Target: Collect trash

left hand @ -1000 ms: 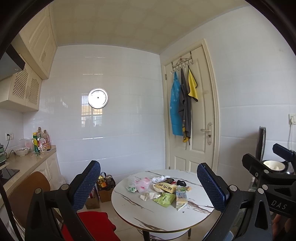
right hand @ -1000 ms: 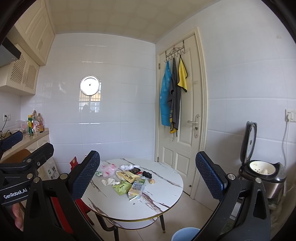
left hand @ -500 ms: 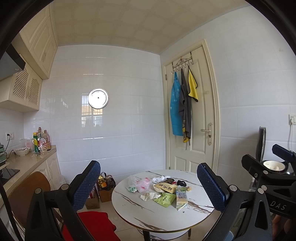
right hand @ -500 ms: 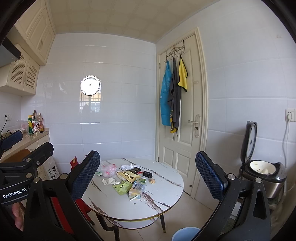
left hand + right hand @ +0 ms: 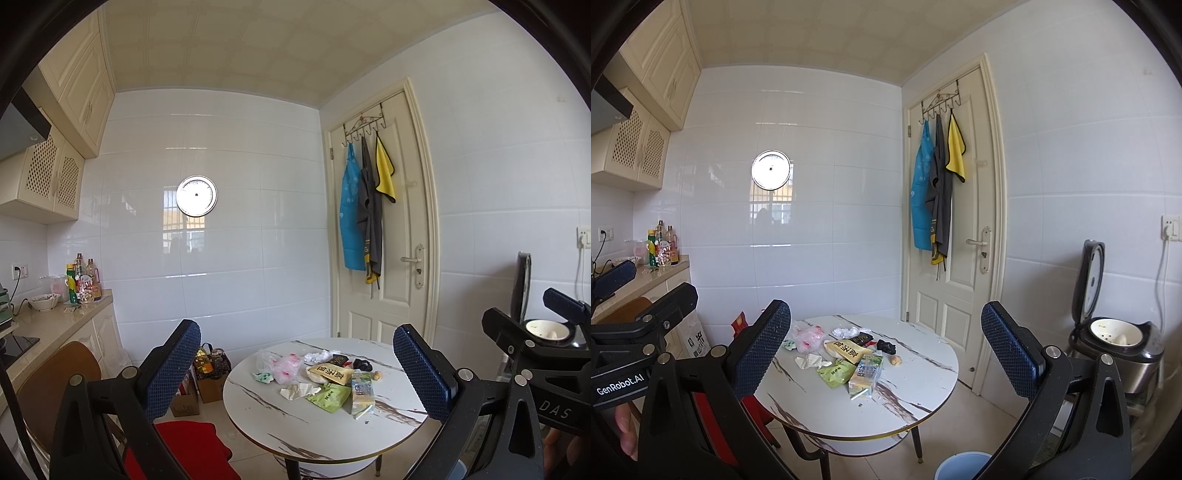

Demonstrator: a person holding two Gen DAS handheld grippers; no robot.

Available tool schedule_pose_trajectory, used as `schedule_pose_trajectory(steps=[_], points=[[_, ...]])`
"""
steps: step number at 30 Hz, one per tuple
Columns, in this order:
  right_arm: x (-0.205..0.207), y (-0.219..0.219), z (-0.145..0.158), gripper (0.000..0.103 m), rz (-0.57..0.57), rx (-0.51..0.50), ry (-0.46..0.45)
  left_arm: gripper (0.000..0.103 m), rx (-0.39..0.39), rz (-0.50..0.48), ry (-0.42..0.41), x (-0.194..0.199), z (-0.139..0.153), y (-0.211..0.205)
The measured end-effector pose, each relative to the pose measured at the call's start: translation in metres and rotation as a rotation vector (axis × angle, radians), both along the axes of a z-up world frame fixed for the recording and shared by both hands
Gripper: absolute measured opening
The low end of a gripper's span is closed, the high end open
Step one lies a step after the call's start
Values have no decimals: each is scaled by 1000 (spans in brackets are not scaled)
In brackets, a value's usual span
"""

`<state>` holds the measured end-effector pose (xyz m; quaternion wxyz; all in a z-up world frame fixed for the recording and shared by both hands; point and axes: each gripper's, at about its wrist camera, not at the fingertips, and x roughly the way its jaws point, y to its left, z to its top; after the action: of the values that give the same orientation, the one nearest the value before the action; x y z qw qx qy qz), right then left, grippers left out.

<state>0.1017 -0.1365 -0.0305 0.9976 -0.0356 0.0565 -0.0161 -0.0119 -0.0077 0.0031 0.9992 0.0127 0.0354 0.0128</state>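
A round white marble-look table [image 5: 295, 432] [image 5: 827, 410] carries a heap of trash: a pink plastic bag [image 5: 284, 371] [image 5: 807, 338], a yellow snack packet [image 5: 330, 373] [image 5: 847, 349], a green wrapper [image 5: 330, 397] [image 5: 834, 373], a drink carton [image 5: 361, 391] [image 5: 865, 374], crumpled tissue [image 5: 297, 389] [image 5: 809, 360] and a black scrap [image 5: 364, 363] [image 5: 886, 346]. My left gripper [image 5: 295, 369] is open and empty, held well back from the table. My right gripper [image 5: 884, 350] is open and empty, also well back. Each gripper shows at the edge of the other's view.
A blue bucket rim [image 5: 962, 466] stands on the floor below the table's near right side. An open rice cooker [image 5: 1115, 339] stands at the right. A chair with a red cushion [image 5: 188, 450] and a counter [image 5: 48, 325] are at the left. A door [image 5: 384, 236] lies behind.
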Motion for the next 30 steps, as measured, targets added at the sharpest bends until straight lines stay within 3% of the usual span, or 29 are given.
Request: schedule_pose_trajectory(steps=[23, 30], points=[[1, 0, -3, 103, 0, 1, 2, 102, -3, -3, 4, 3, -2, 0], [25, -5, -13, 103, 4, -4, 31, 102, -27, 6, 53, 42, -13, 10]])
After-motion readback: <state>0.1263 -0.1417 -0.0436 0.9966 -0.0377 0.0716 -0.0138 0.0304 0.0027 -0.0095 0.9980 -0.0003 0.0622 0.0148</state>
